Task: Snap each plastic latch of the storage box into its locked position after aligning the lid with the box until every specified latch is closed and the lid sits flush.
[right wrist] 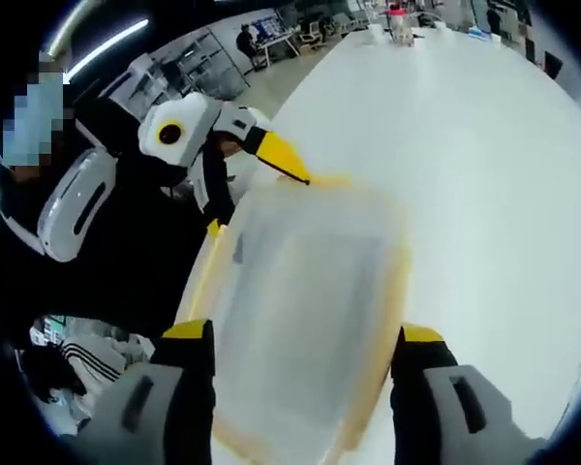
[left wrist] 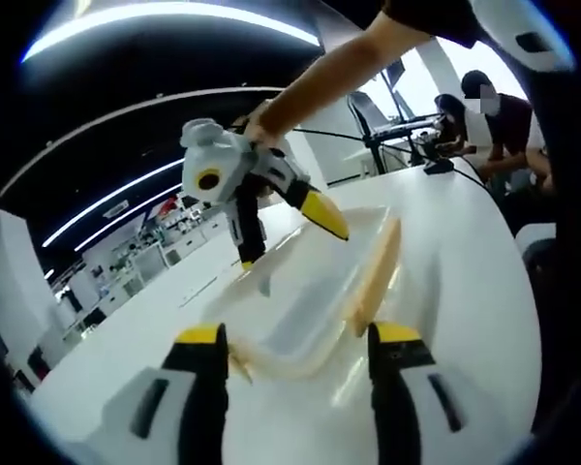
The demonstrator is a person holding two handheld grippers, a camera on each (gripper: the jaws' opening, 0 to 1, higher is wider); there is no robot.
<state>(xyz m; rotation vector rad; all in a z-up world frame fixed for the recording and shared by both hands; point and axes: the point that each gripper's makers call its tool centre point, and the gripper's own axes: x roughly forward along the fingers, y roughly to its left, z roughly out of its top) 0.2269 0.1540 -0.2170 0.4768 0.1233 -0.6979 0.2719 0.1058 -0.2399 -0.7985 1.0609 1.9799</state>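
**Both tools spread wide at opposite ends of the storage box**

Left gripper view: the storage box (left wrist: 305,291), clear with a translucent lid (left wrist: 310,276) and pale yellow trim, lies flat on the white table (left wrist: 465,291). Its long axis runs from just ahead of the left tool (left wrist: 298,339) up and away toward the right tool (left wrist: 295,232), leaning a little to the right in this view. The left tool's jaws stand wide apart, yellow tips on either side of the near end of the box, closed on nothing. A yellow latch (left wrist: 378,276) lies along the box's right-hand long edge; whether it is snapped shut cannot be told. At the far end the right tool, held in a person's hand (left wrist: 261,126), comes down with its jaws spread, one dark jaw reaching to the lid's left far corner and the yellow-tipped one over the far edge. A seated person (left wrist: 489,121) is at the table's far side.

Right gripper view: the box (right wrist: 305,320) lies lengthwise ahead of the right tool (right wrist: 305,339), its near end between the jaws, which are wide open and gripping nothing. The lid (right wrist: 310,291) is blurred. The long axis runs up the view toward the left tool (right wrist: 247,184), which sits at the far end with its jaws apart, one yellow tip at the far edge and the other by the left far corner. White table (right wrist: 484,145) stretches away to the right.
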